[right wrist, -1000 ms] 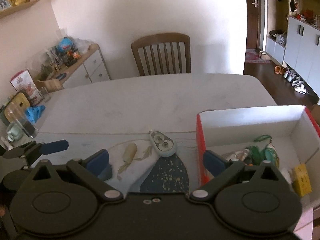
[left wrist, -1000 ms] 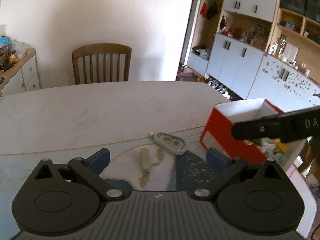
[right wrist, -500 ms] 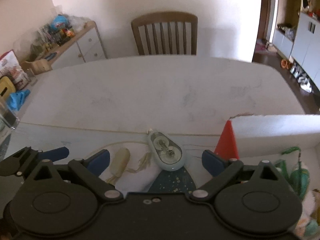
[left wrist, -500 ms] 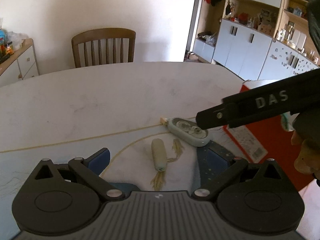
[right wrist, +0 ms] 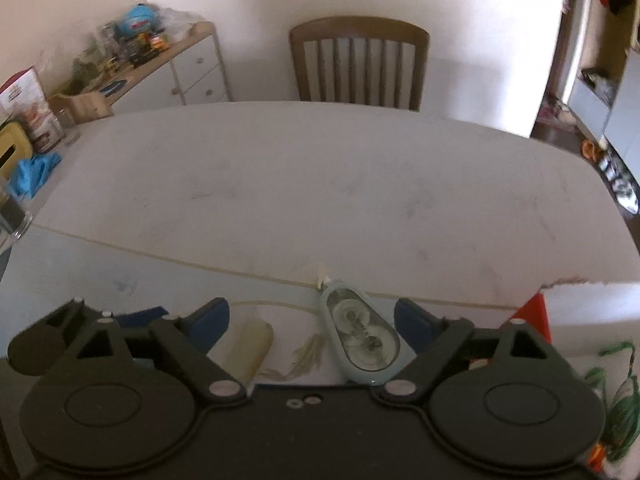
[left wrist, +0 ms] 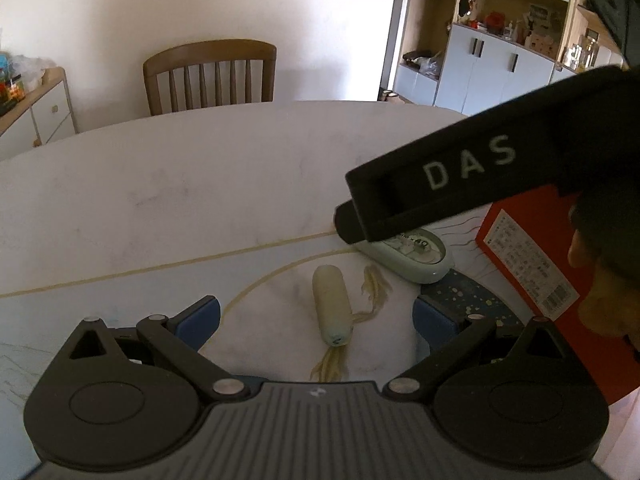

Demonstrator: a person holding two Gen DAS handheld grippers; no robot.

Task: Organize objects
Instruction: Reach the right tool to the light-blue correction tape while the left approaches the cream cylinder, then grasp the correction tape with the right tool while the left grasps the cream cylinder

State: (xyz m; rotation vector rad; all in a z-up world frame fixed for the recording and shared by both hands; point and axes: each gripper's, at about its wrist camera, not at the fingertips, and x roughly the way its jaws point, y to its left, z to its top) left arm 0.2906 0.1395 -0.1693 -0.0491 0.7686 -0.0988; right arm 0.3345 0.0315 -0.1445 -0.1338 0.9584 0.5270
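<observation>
A pale green correction-tape dispenser (right wrist: 362,340) lies on the white table (right wrist: 320,184), beside a cream squid-like toy (right wrist: 250,348) with tassels. My right gripper (right wrist: 312,320) hangs low over them. Its jaws are closing with the dispenser between them, near the right pad and untouched. My left gripper (left wrist: 316,318) is open, and the toy (left wrist: 332,308) lies between its fingers without contact. In the left wrist view the right gripper's black finger (left wrist: 440,192) crosses above the dispenser (left wrist: 416,258). The red box (left wrist: 528,264) stands at the right.
The box's white inside (right wrist: 580,304) holds a green item (right wrist: 620,400). A wooden chair (right wrist: 360,64) stands at the table's far side. A cluttered sideboard (right wrist: 168,68), a glass (right wrist: 12,216) and a blue cloth (right wrist: 34,172) are on the left. A person's hand (left wrist: 600,292) is by the box.
Both grippers have sunk toward the table and closed in on the two objects. The right gripper moved left from over the box to over the dispenser, and its jaws narrowed a little.
</observation>
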